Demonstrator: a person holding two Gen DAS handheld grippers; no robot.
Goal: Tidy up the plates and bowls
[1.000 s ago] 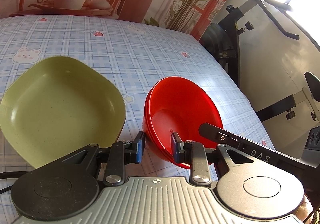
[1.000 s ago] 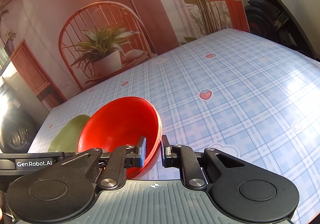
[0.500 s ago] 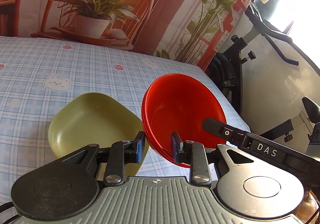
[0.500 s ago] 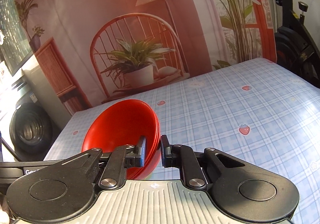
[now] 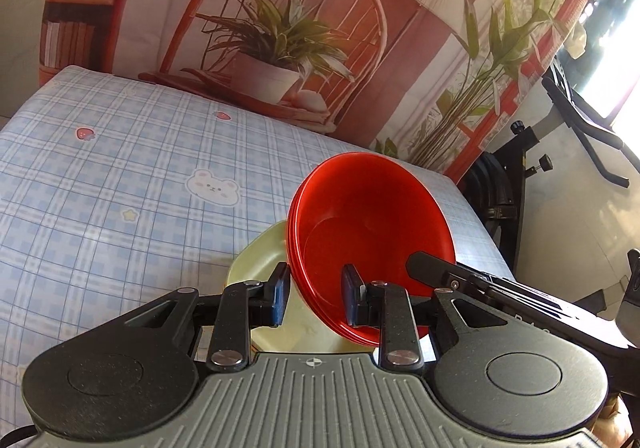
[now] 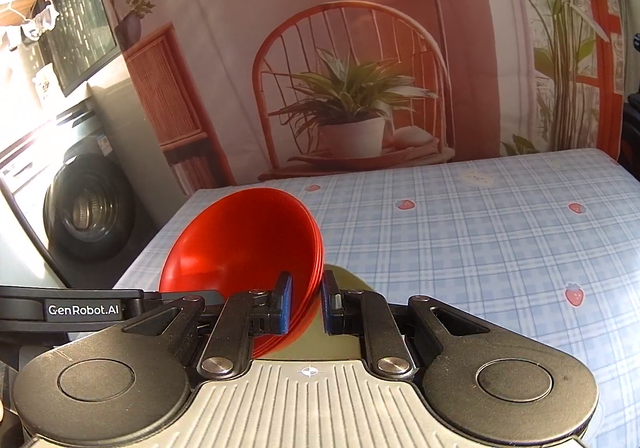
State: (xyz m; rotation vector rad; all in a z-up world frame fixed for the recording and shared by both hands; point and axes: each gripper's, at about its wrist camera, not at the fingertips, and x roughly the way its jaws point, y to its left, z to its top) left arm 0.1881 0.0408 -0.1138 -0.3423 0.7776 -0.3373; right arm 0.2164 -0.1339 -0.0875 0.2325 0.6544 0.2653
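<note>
A stack of red bowls (image 5: 372, 228) is held tilted above the table, gripped from both sides. My left gripper (image 5: 314, 298) is shut on its left rim, one finger inside and one outside. My right gripper (image 6: 306, 302) is shut on the opposite rim of the same red bowls (image 6: 244, 244). A green square plate (image 5: 266, 268) lies on the checked tablecloth just below and behind the bowls, mostly hidden; a sliver of it shows in the right wrist view (image 6: 344, 280).
The blue checked tablecloth (image 5: 120, 183) covers the table. A printed backdrop with chair and plant (image 5: 276, 47) hangs behind it. An exercise bike (image 5: 540, 167) stands past the right edge, a washing machine (image 6: 88, 207) past the left edge.
Both grippers have lifted the red bowls up and tilted back; the green plate has slid from beside the bowls to below them, and more backdrop shows.
</note>
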